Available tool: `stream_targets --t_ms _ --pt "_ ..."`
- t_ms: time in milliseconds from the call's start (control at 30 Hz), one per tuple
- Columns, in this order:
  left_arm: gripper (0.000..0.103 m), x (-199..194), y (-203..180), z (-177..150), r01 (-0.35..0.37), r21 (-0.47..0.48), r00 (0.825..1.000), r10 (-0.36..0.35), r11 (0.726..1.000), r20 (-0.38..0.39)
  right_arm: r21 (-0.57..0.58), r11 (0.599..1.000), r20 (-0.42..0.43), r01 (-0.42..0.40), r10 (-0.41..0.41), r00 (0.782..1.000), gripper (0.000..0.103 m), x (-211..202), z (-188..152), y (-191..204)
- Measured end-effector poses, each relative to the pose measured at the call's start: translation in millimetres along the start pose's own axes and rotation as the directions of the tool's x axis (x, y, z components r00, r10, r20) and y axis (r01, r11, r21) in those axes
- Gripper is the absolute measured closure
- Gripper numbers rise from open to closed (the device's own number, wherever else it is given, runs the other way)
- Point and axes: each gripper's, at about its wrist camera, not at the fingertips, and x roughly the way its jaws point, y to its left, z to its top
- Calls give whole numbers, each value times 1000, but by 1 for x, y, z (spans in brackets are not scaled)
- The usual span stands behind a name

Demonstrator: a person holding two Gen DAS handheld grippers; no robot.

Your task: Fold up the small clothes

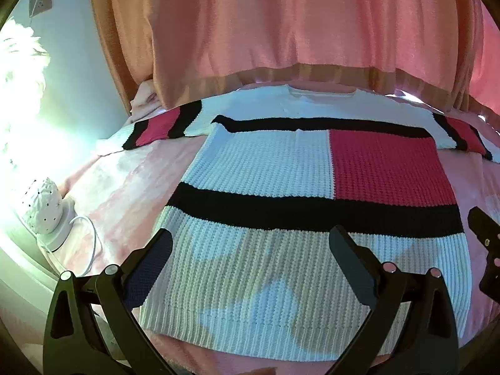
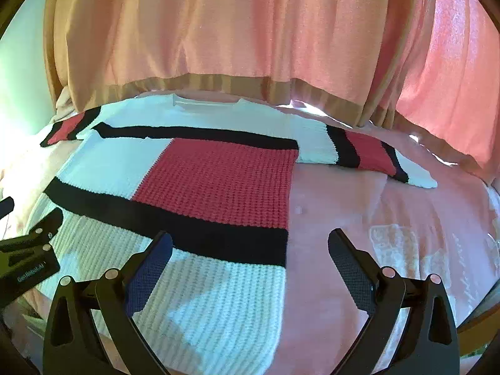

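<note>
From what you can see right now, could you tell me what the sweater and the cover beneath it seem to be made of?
The sweater looks like chunky knitted yarn, matte, perhaps wool or acrylic: raised ribs and waffle stitches show across its white, red and black blocks. The pink cover beneath looks like a soft, smooth woven or fleecy fabric with a faint sheen; its fibre is unclear.

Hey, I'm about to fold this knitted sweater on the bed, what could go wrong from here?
The sweater lies flat, both sleeves spread; lifting only the hem may drag it askew on the pink blanket. The left hand-held gripper, open, hovers near a white lamp and its cord; a sweeping left sleeve could snag them.
</note>
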Motion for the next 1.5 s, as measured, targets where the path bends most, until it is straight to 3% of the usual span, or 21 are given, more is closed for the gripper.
stream_targets --t_ms 1500 --pt "5 -1 -1 3 -9 -9 1000 9 1000 12 31 999 -9 -21 22 1000 5 2 1 20"
